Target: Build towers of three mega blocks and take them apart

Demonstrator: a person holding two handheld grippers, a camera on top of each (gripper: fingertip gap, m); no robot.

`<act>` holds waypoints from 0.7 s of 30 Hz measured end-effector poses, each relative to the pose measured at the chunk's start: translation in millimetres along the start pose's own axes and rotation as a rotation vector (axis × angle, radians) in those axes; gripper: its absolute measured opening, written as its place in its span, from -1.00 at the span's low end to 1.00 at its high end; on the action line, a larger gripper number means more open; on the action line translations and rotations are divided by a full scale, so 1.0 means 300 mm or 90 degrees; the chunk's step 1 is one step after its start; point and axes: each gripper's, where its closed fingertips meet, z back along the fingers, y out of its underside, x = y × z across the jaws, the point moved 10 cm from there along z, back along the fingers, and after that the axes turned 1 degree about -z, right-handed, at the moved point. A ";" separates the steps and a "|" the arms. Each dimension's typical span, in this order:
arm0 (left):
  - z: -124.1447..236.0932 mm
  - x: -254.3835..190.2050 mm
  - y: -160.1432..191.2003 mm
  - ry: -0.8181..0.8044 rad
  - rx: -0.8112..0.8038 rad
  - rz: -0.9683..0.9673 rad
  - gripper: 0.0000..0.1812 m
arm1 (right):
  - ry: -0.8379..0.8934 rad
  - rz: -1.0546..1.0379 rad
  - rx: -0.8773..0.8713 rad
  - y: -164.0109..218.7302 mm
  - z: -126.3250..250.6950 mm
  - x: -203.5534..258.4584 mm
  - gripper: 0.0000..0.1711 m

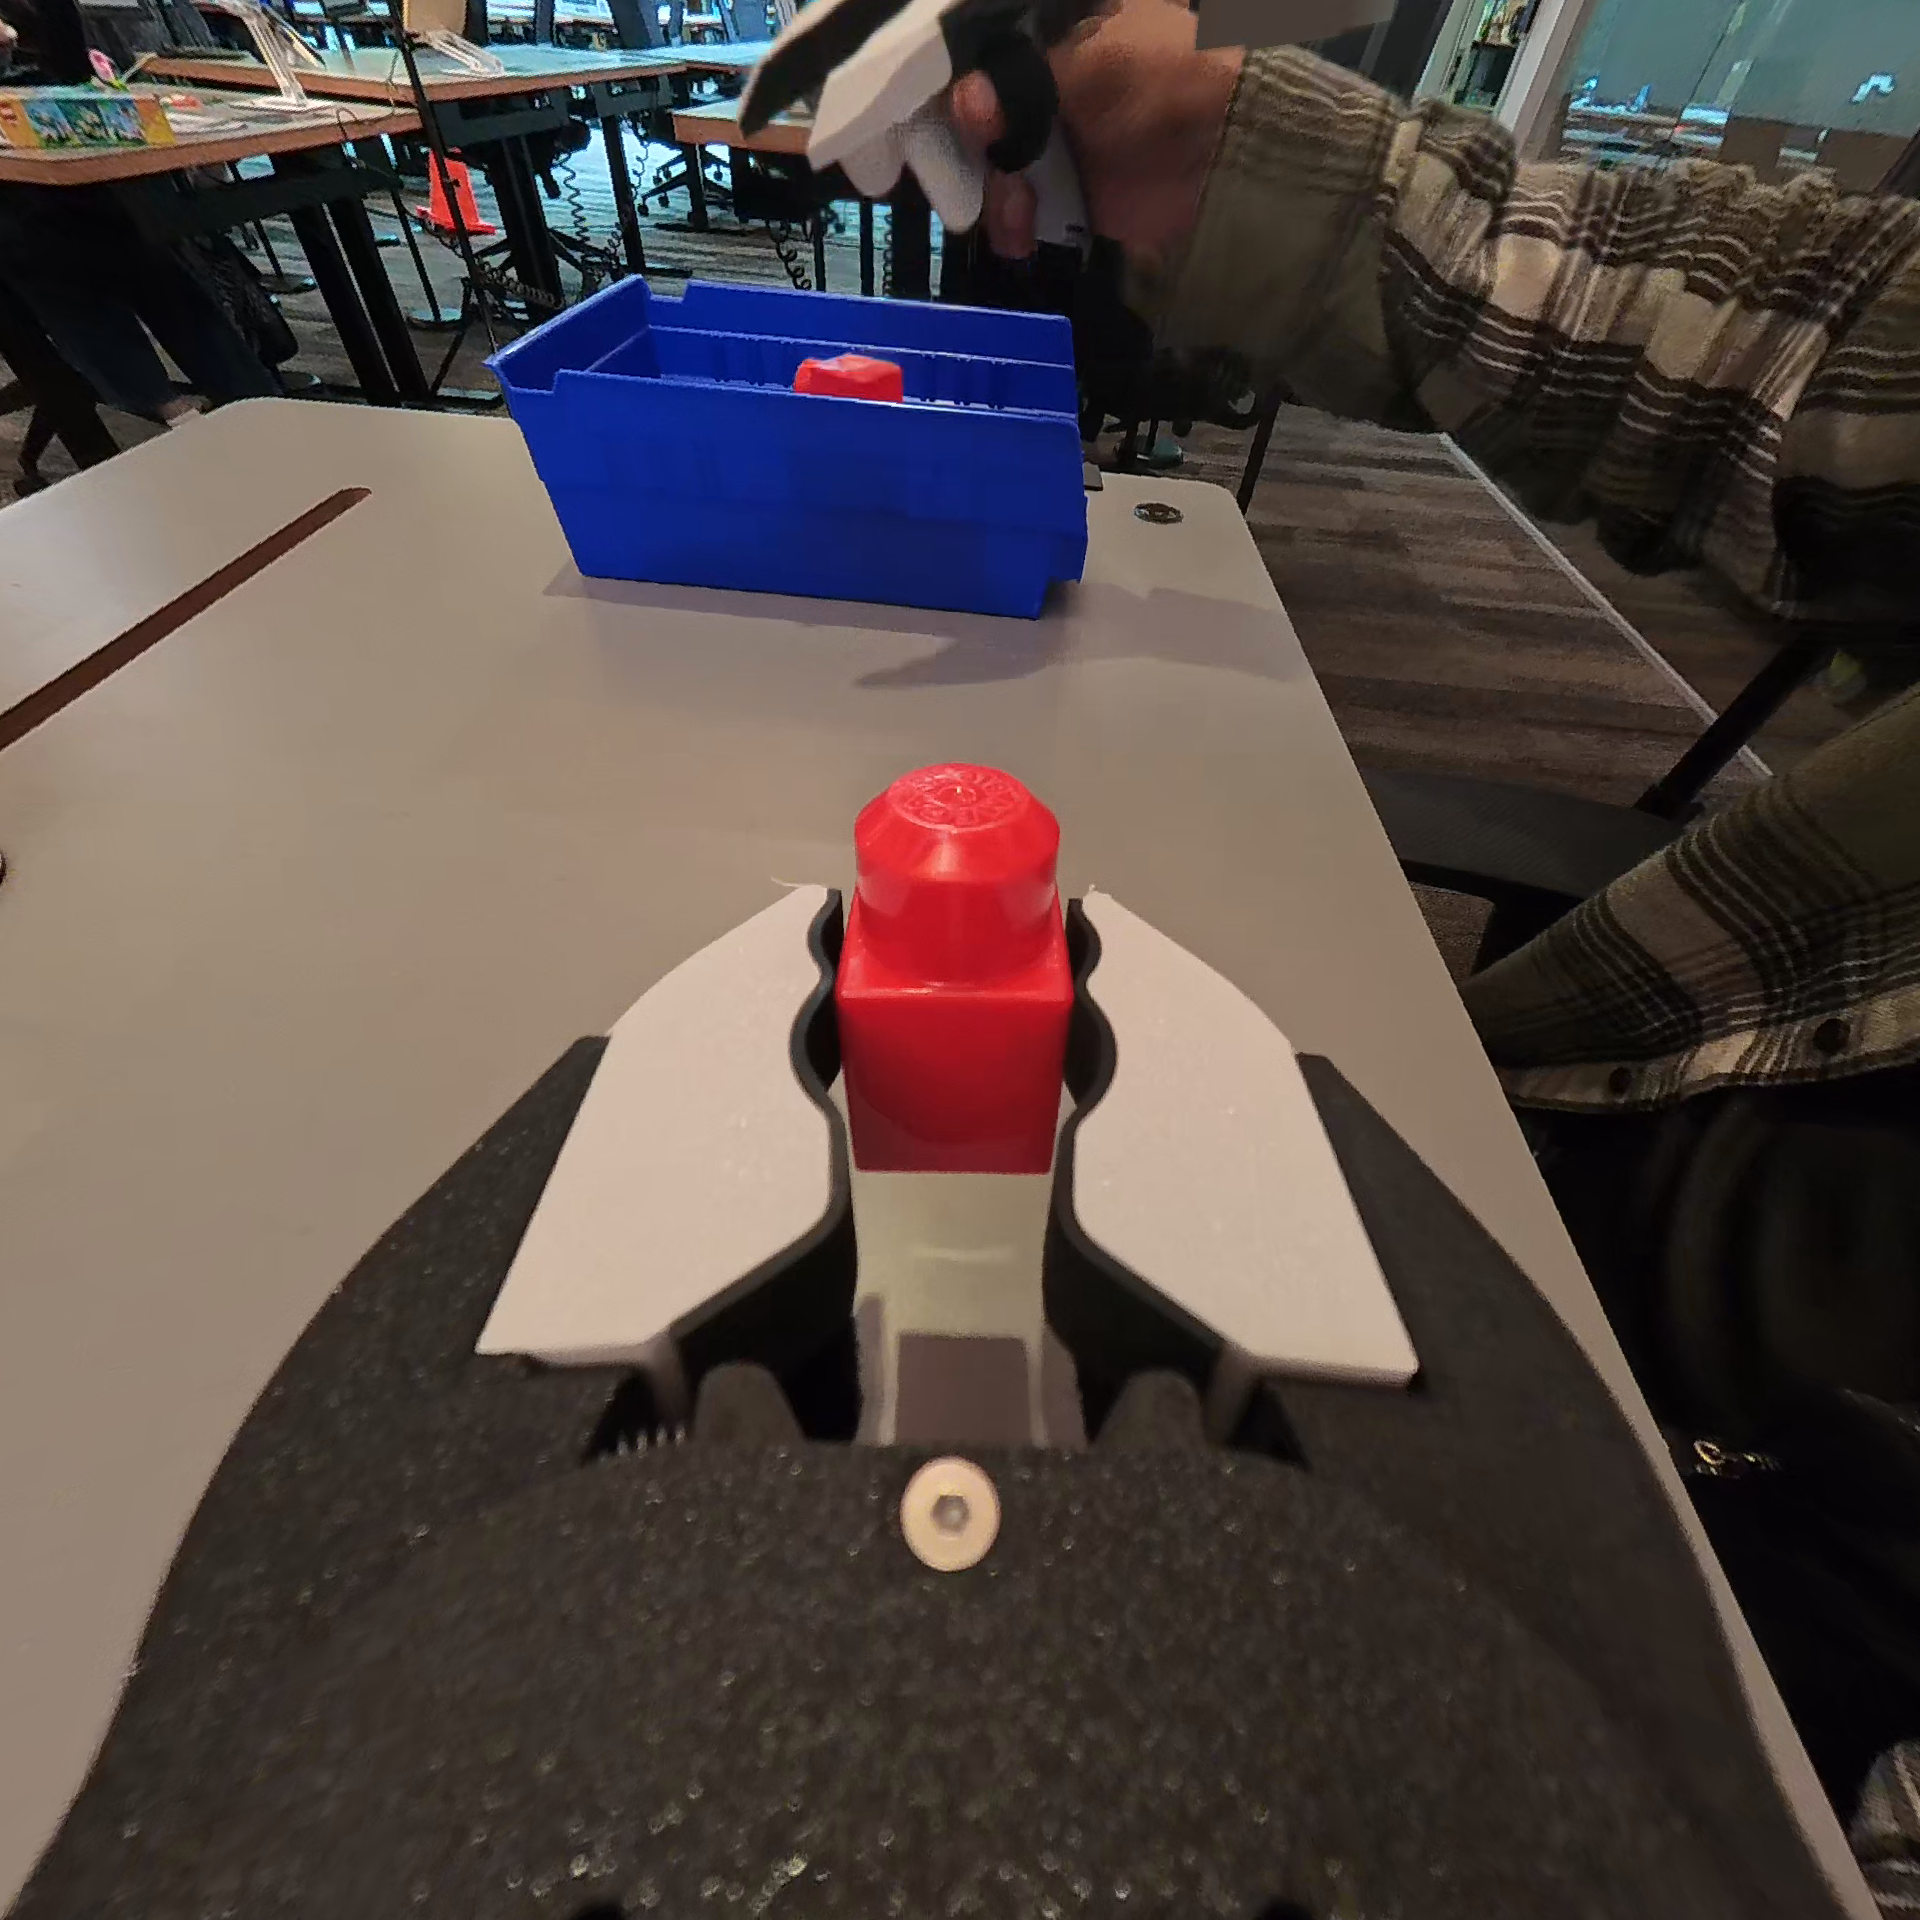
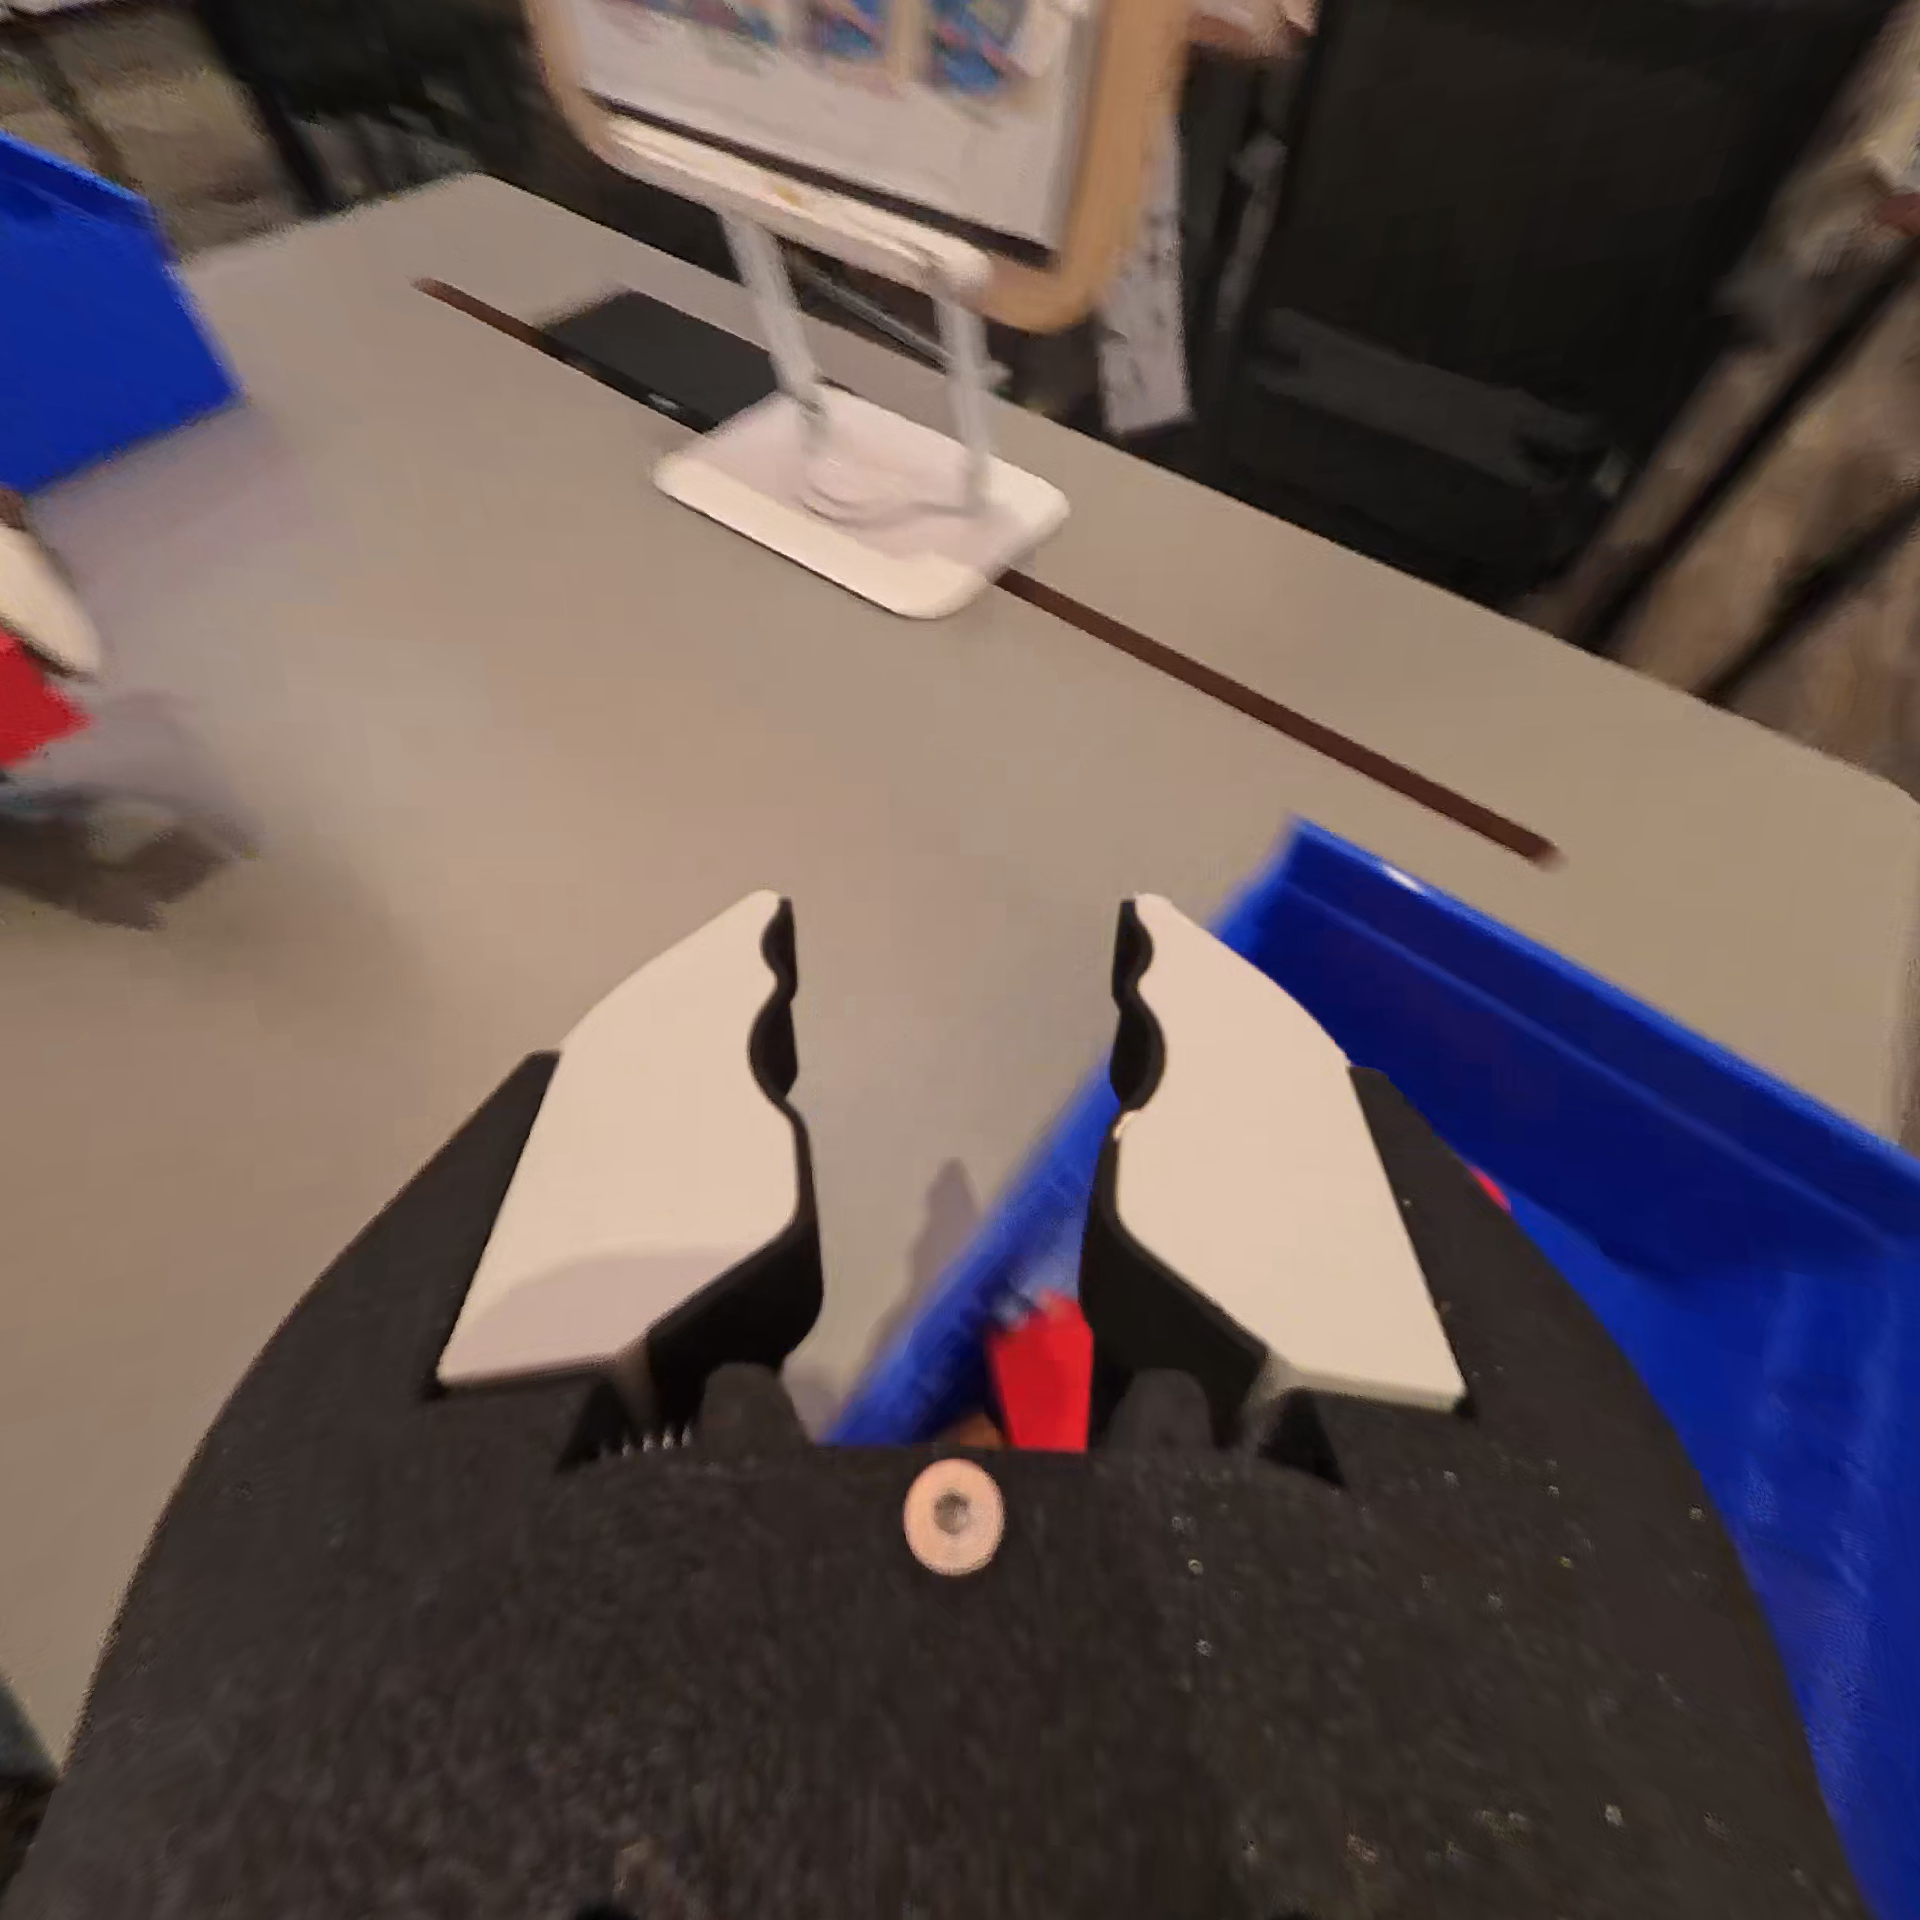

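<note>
The grey table (image 1: 416, 831) lies mostly bare, its right edge running close beside the left gripper (image 1: 951, 935). A blue bin (image 1: 810, 499) sits near the far edge, one red block (image 1: 847, 376) inside. The left gripper clenches a red single-stud block (image 1: 951, 1039), stud pointing forward. The right gripper (image 2: 954, 935) is spread and empty over the bin's rim.
</note>
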 end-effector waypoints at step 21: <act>0.016 -0.004 -0.012 0.009 -0.022 0.001 -0.56 | -0.497 0.227 0.013 -0.156 -0.526 0.849 -0.60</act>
